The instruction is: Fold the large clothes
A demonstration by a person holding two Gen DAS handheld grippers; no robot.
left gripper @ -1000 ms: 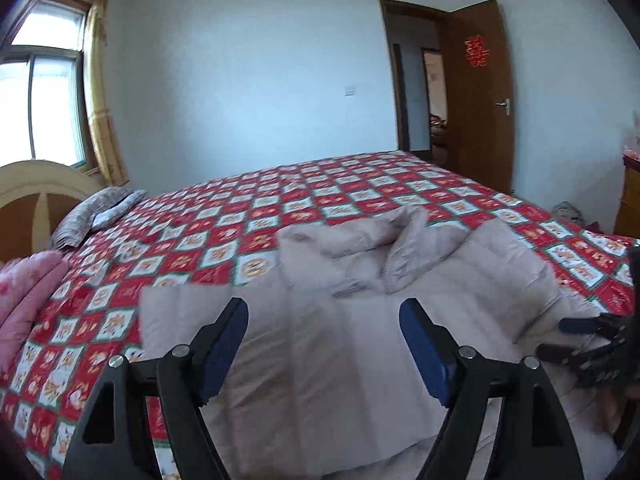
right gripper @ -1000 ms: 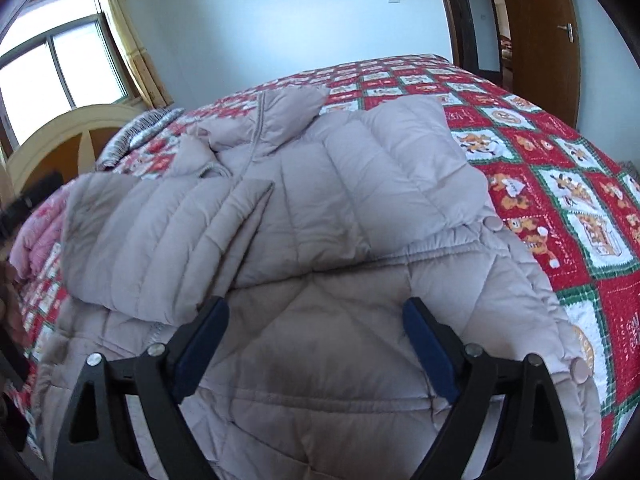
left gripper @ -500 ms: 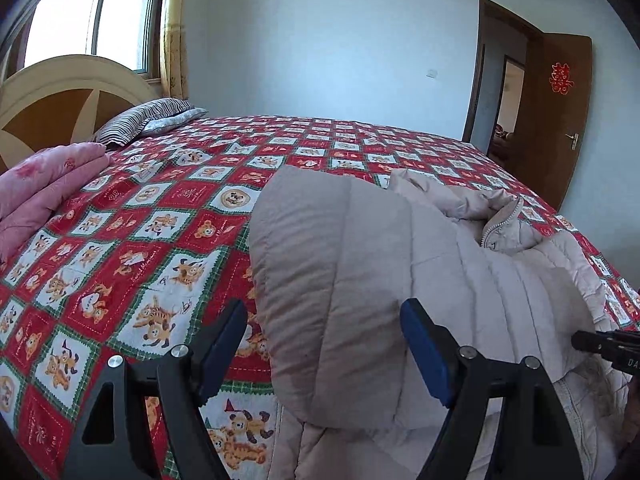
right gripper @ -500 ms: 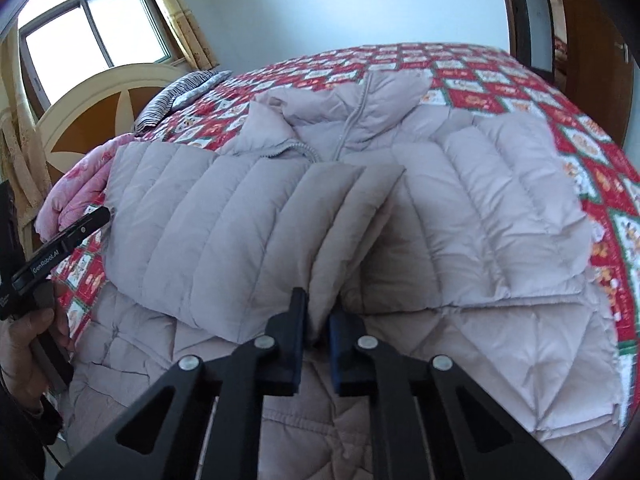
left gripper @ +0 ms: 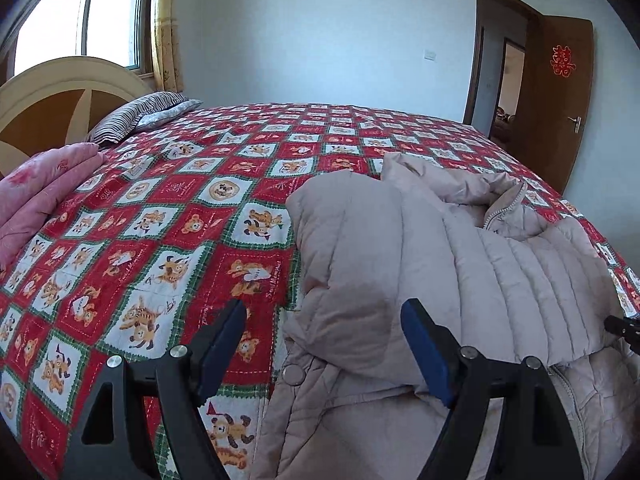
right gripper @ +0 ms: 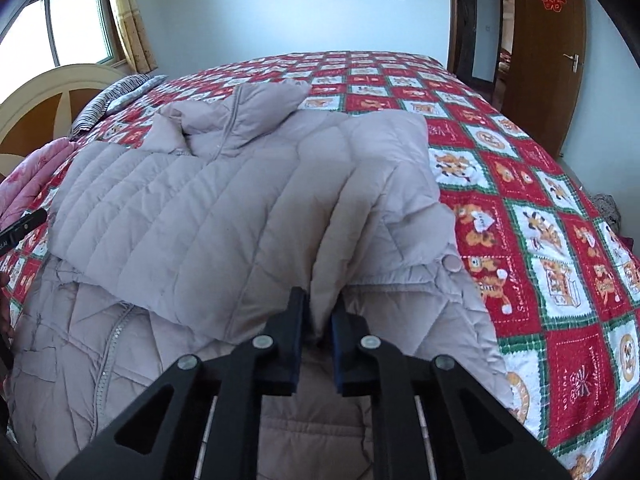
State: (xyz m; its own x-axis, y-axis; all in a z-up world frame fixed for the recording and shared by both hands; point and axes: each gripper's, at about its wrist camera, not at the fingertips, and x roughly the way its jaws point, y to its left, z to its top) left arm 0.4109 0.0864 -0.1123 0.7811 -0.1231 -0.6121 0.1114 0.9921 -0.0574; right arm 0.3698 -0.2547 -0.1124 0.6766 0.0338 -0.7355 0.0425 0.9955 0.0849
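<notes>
Left gripper low in the foreground, blue-padded jaws standing wide apart, nothing pressed between them. Beyond and between them, a beige quilted coat lying on a red patchwork bedspread with cartoon animals, one sleeve folded across the body, collar and zipper toward the far side. Pink quilt and striped pillow at left near the headboard. Brown door ajar at right.

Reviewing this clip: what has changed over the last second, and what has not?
The right gripper, wide open over the puffer coat a second ago, has closed its fingers on the edge of a folded sleeve; they have just been easing apart slightly, fabric still between them. The left gripper swung from over the coat to its side edge, staying open and empty. The coat remains on the patterned bedspread.
</notes>
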